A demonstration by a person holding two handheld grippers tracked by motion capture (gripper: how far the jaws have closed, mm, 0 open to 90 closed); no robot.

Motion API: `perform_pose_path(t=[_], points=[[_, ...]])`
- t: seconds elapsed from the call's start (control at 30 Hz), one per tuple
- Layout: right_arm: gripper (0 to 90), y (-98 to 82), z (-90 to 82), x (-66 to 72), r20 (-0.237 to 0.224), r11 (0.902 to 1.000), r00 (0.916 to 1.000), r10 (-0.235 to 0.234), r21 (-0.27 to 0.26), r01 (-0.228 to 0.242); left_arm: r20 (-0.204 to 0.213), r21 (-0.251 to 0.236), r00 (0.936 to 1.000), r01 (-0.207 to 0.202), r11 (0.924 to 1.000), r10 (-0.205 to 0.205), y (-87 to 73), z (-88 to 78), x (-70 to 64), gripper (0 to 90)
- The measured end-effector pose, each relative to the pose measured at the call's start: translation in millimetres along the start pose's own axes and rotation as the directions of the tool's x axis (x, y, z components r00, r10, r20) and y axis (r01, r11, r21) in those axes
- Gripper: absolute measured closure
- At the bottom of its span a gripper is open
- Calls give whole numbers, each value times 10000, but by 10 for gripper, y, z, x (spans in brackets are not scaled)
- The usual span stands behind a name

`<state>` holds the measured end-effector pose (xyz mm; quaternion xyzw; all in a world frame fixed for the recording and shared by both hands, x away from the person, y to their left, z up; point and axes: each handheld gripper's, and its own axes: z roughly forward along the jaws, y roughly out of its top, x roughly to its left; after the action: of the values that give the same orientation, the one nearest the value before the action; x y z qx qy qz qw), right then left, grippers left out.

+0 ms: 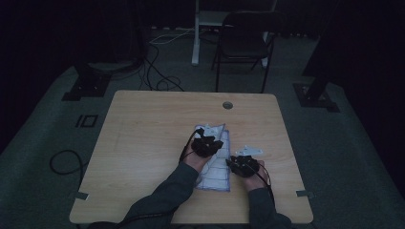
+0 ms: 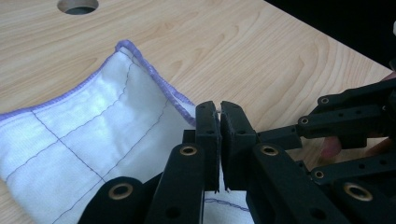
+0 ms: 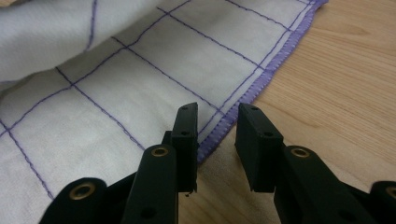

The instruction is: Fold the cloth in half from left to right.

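Note:
A white cloth (image 1: 218, 168) with a purple stitched grid and purple hem lies partly folded on the wooden table (image 1: 148, 129). My left gripper (image 1: 206, 143) rests over the cloth's middle. In the left gripper view its jaws (image 2: 219, 109) are pressed together on a thin bit of the cloth (image 2: 93, 126) near the hem. My right gripper (image 1: 244, 164) sits at the cloth's right edge. In the right gripper view its jaws (image 3: 217, 114) stand apart low over the purple hem of the cloth (image 3: 116, 70), pinching nothing. The right gripper (image 2: 350, 121) is also seen close by in the left gripper view.
A round cable hole (image 1: 228, 105) sits near the table's far edge. Beyond the table stand a dark folding chair (image 1: 243, 43) and a white post (image 1: 196, 33), with cables (image 1: 157, 76) on the floor. The room is dim.

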<state>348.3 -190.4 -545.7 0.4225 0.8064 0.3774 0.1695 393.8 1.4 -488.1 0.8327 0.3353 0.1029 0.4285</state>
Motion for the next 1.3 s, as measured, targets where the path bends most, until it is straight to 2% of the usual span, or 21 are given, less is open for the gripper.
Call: perform_pose_path(t=[0.2,0.4,0.47,0.63,0.67,0.7,0.8,0.97,1.17,1.3], points=[[697,0,-1,1,-7,10000,10000,33,11,-33,172,283,9998,25,9996,-30,-63,89,-12,872],[697,0,0,1,7,10000,10000,10,4,-10,343,355,9994,-60,9994,48,-90,102,-24,863],[697,0,-1,0,-8,10000,10000,21,6,-21,461,196,9989,-10,9998,1,-98,73,-27,792],[697,-1,0,1,-7,10000,10000,29,-4,-29,407,-198,9992,30,9998,-22,-98,-156,2,753],[697,-1,0,1,-7,10000,10000,29,-4,-29,407,-198,9992,30,9998,-22,-98,-156,2,753],[697,-1,0,1,-1,10000,10000,20,-9,-20,282,-289,9996,74,9996,-66,-110,-246,40,753],[697,-1,0,2,3,10000,10000,19,-11,-19,125,-348,9999,119,9993,-114,-131,-330,84,754],[697,-1,1,0,-3,10000,10000,16,-21,-16,-155,-405,9987,488,9980,-495,-257,-530,206,741],[696,-2,1,1,-3,10000,10000,18,-23,-18,-296,-320,9969,724,9969,-734,-402,-614,279,705],[693,-3,1,3,13,10000,10000,24,-27,-24,-303,-100,9949,959,9953,-961,-538,-620,314,659]])
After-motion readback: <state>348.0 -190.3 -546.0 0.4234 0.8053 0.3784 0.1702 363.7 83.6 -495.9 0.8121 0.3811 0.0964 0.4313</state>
